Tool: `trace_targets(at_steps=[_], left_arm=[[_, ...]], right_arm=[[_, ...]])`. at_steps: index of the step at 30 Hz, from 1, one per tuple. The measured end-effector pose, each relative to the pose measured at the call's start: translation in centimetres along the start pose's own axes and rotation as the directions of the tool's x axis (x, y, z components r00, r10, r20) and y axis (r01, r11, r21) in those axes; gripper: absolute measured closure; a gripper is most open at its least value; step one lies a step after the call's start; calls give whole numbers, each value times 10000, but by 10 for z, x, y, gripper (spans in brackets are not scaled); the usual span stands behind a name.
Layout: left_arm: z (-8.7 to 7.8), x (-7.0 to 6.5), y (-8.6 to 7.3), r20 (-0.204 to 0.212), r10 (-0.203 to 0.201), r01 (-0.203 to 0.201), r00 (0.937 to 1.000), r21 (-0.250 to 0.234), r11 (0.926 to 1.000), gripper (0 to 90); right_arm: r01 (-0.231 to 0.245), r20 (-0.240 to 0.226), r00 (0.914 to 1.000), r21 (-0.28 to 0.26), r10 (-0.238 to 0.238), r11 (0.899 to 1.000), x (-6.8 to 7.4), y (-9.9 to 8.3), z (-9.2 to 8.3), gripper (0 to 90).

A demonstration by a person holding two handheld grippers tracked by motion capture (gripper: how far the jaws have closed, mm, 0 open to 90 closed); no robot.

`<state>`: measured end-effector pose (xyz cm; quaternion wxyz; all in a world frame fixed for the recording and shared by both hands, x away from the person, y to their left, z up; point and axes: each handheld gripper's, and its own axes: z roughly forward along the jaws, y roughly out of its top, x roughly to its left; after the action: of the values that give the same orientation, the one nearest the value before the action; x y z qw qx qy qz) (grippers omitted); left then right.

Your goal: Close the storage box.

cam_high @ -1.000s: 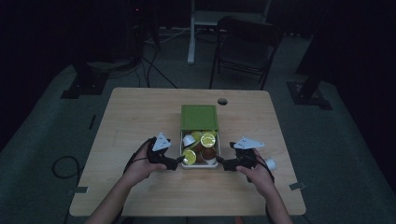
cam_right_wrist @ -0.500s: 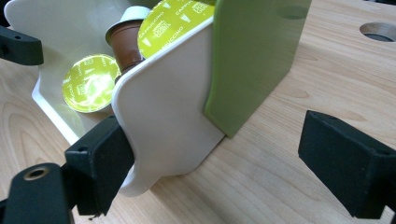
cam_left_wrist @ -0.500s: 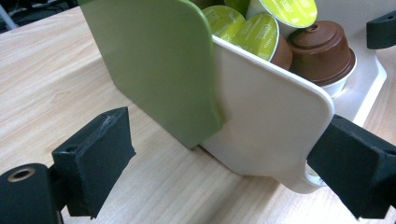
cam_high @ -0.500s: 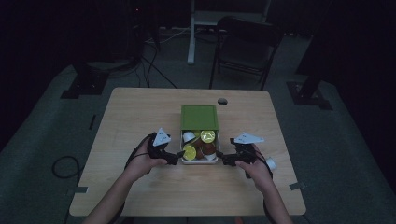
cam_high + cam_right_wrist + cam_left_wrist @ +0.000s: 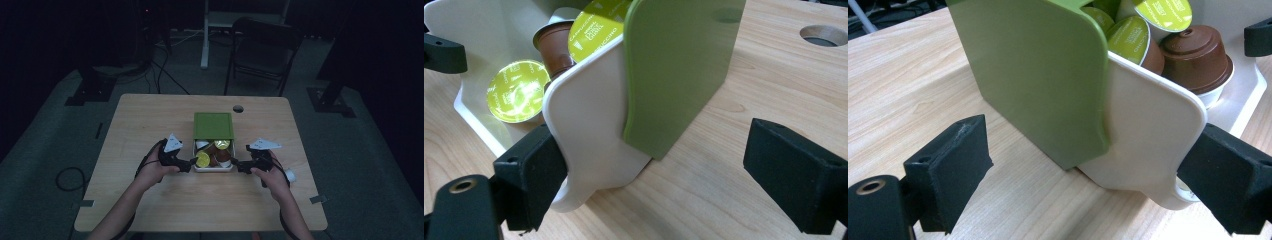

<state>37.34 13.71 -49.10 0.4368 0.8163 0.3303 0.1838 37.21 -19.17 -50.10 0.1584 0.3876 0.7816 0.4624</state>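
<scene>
A green sleeve lies mid-table with a white drawer pulled partly out toward me. The drawer holds several coffee capsules, some with lime lids and some brown. My left gripper is open at the drawer's left front corner. In the left gripper view its jaws straddle the white side wall and the sleeve's edge, with one pad against the wall's corner. My right gripper is open at the right front corner. There one pad touches the white wall; the other stands clear of the sleeve.
The wooden table has a round cable hole just behind the sleeve. A small white object lies by my right hand. A dark chair stands beyond the table's far edge.
Both hands and the white drawer have crept slightly toward the sleeve, so a little less of the drawer sticks out. The jaws stand as wide as before.
</scene>
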Motion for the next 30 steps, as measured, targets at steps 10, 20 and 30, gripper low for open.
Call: trace_targets(at_steps=[10,20,30], left_arm=[[6,6,3,-158,-147,146,9998,-42,9999,90],[12,11,6,-317,-152,149,9994,-96,9998,90],[17,16,9,-617,-250,239,9978,-189,9995,90]], right_arm=[[-270,143,9995,-102,271,9996,-4,2,7,116],[-445,440,9980,-154,451,9989,-7,6,12,108],[-714,746,9945,-223,729,9972,-10,10,20,108]])
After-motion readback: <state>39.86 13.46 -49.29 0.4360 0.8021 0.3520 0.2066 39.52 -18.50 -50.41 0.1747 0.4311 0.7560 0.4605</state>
